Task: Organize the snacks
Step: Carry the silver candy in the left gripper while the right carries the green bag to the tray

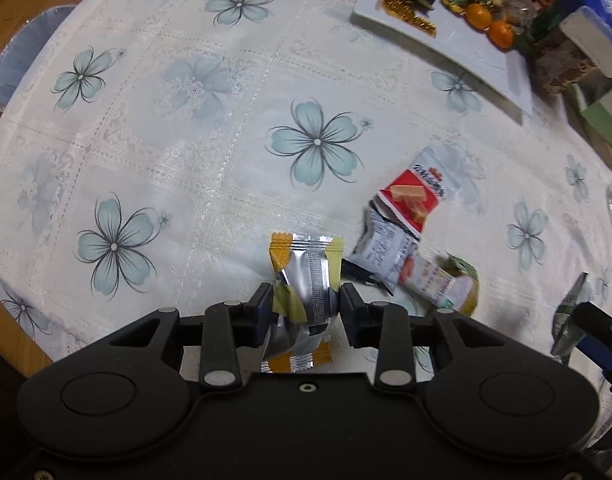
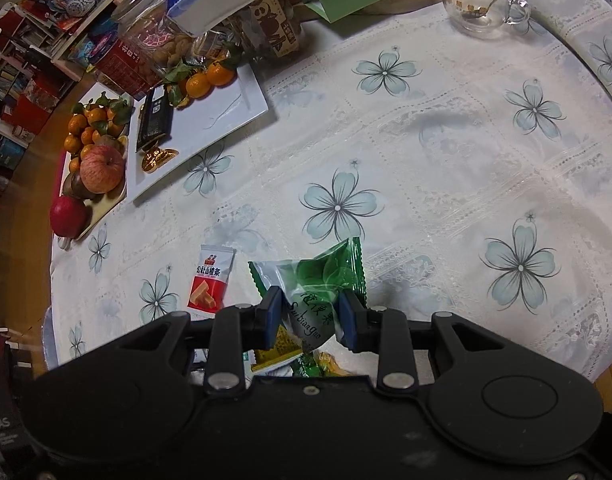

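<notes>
Two grippers each pinch one snack packet: the left gripper clamps a yellow-and-silver packet between its pads, and the right gripper clamps a green packet. On the flowered tablecloth, about three more packets lie at two o'clock from the left gripper, the red-and-white packet farthest. One white tray sits at one o'clock.

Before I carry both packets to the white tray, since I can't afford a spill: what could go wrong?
The left gripper pinches the crinkled yellow-and-silver packet by its middle; slippery foil might slide out.

The right gripper holds the green packet low, so its top may flop.

The white tray sits beside jars and oranges; a swing could knock them.
</notes>
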Demonstrator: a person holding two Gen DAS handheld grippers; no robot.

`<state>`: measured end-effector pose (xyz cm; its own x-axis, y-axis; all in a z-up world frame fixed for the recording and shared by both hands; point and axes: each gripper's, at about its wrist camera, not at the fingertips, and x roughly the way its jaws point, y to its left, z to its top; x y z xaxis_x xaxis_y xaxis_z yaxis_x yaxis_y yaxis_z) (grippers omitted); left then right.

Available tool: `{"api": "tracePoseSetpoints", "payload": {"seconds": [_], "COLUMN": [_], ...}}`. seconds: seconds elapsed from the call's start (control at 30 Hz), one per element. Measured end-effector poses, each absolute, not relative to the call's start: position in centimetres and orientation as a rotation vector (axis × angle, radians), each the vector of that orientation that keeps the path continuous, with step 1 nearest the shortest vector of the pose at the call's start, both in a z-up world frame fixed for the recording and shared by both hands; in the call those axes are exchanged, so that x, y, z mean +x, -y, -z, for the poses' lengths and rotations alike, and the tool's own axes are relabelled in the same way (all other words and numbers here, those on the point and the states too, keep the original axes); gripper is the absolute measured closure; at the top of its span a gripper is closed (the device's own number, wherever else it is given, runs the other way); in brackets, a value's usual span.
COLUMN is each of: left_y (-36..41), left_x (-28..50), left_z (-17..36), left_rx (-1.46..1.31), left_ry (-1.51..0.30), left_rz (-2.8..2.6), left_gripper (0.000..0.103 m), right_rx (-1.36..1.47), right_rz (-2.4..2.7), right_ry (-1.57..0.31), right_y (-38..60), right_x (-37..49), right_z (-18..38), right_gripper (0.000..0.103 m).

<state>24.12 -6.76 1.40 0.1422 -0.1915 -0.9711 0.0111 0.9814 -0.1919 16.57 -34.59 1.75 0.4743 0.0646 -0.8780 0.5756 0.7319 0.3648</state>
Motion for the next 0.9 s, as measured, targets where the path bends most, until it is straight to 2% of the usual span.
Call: {"api": "tracePoseSetpoints", "payload": {"seconds": [0.17, 0.37, 0.73, 0.9], "left_y": [5.9, 4.5, 3.1, 3.5], "left_x": [17.9, 11.2, 2.2, 1.3], "left_z": [-4.5, -5.5, -5.2, -4.4], "left_rx": [-0.139, -0.054, -0.032, -0.094], "left_ry": [-1.373, -1.364, -1.393, -1.484], "left_rz": [0.202, 0.216, 0.273, 0.292], "left_gripper": [0.059, 0.059, 0.059, 0.059], "right_rx": [0.679, 0.692, 0.713, 0.732], "right_rz": [0.341, 0.299, 0.303, 0.353], "right_ry": [-0.964, -0.930, -0.952, -1.030], "right_y": [33.0, 29.6, 25.1, 24.7], "right_x": [11.6, 3.1, -8.0, -10.3], "right_z": [-3.6, -3.8, -2.3, -1.2], "right_gripper": [0.071, 0.070, 0.070, 0.070]}}
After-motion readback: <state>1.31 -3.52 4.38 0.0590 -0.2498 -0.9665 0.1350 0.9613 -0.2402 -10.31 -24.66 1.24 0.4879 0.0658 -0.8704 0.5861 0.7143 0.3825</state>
